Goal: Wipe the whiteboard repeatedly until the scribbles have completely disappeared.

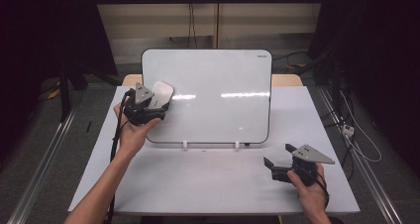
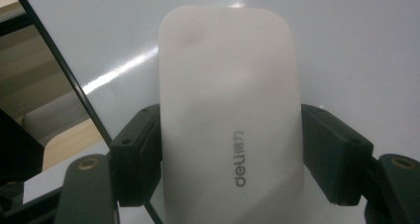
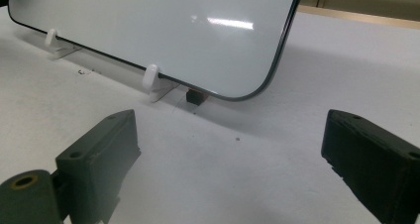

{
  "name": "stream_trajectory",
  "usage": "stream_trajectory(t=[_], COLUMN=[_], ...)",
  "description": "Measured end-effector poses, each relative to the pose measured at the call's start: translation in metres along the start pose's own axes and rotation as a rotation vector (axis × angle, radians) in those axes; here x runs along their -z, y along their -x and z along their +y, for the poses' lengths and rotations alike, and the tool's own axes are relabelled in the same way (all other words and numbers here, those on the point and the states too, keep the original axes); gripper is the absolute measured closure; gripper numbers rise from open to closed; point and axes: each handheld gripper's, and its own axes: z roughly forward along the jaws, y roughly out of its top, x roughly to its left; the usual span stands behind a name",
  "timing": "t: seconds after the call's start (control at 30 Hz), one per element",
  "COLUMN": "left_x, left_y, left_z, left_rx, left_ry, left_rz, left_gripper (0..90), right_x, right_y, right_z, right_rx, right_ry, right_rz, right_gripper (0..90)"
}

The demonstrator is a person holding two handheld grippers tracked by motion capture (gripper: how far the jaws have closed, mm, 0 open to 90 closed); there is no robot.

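On the table [image 1: 208, 179], left gripper [image 1: 157, 101] clamps the eraser [image 2: 230, 120] against the whiteboard [image 1: 218, 80]; right gripper [image 1: 278, 154] gapes.

The left gripper [image 1: 148, 104] is clamping something between its jaws, its forearm reaching forward. The right gripper [image 1: 277, 158] is resting low, jaws spread wide apart, gripping nothing.

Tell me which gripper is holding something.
The left gripper, up at the whiteboard: its jaws clamp a white eraser. The right gripper is open over the table.
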Motion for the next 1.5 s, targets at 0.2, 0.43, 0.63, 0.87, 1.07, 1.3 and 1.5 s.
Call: stream_trajectory(t=[0.2, 0.43, 0.63, 0.87, 1.07, 1.3, 1.5], left_x=[0.001, 0.002, 0.003, 0.008, 0.009, 0.016, 0.025], left_y=[0.003, 0.005, 0.006, 0.003, 0.004, 0.006, 0.0], left_z=[-0.001, -0.003, -0.006, -0.007, -0.008, -0.004, 0.001], left_rx=[-0.005, -0.017, -0.016, 0.009, 0.003, 0.002, 0.031], left_ry=[-0.002, -0.008, -0.01, 0.002, -0.006, 0.013, 0.053], left_rz=[0.012, 0.001, -0.028, -0.065, -0.059, -0.063, -0.076], left_gripper=[29.8, 30.0, 30.1, 31.1, 31.2, 31.2, 31.2], right_x=[0.0, -0.002, -0.003, -0.005, -0.005, -0.004, -0.004], right_y=[-0.001, 0.0, -0.001, -0.003, -0.002, -0.001, -0.001], right_z=[0.0, 0.001, 0.002, 0.002, 0.002, 0.001, 0.001], right_rx=[0.0, -0.003, -0.008, -0.001, -0.006, 0.0, 0.001], right_ry=[0.002, 0.002, -0.003, -0.006, -0.003, -0.002, -0.002], right_rz=[0.002, 0.003, 0.0, 0.004, 0.006, 0.01, 0.009], right_gripper=[7.4, 7.3, 7.3, 7.3, 7.3, 7.3, 7.3])
